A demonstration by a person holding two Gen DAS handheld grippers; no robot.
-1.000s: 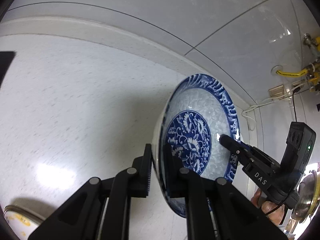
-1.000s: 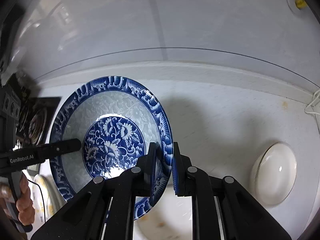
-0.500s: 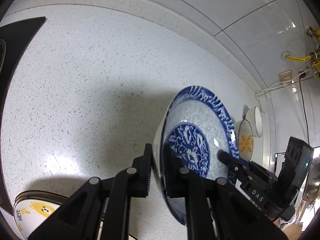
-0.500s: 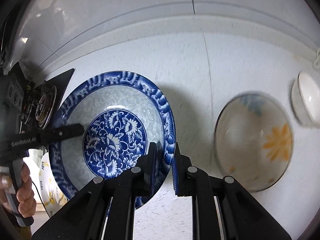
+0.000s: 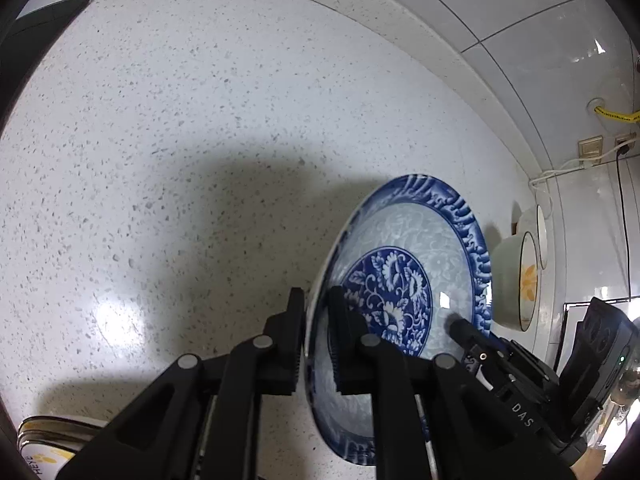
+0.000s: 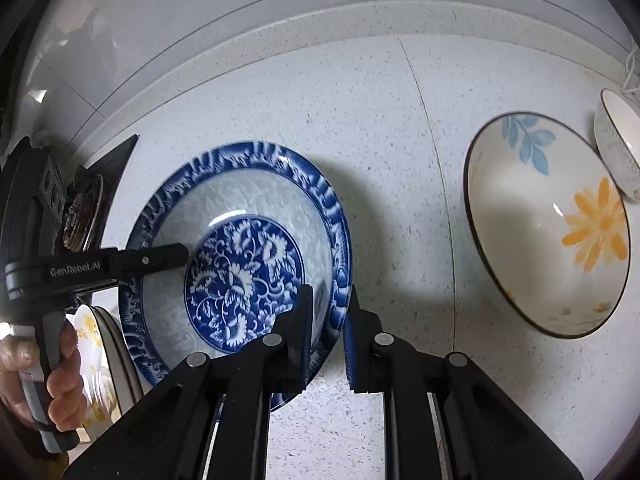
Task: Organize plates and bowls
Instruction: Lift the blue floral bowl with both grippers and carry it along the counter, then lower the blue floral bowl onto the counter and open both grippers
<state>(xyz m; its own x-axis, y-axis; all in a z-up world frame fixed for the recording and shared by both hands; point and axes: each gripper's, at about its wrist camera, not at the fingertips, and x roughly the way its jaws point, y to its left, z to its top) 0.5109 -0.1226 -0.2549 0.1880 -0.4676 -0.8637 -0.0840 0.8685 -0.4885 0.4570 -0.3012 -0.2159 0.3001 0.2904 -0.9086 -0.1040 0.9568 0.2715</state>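
Grippers: your left gripper [image 5: 316, 340] and right gripper [image 6: 326, 336] each clamped opposite rims of the blue-patterned bowl [image 6: 240, 272], sharing its weight.
Bowl: it hung tilted, just above the speckled counter [image 5: 160, 140], probably for set-down.
Neighbours: you kept it left of the flower bowl [image 6: 560, 232].

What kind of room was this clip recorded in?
Most likely a home kitchen: a speckled stone countertop against a glossy tiled wall, a stove burner at the counter's edge, and ceramic dishes such as the blue-patterned plate and flower bowl.
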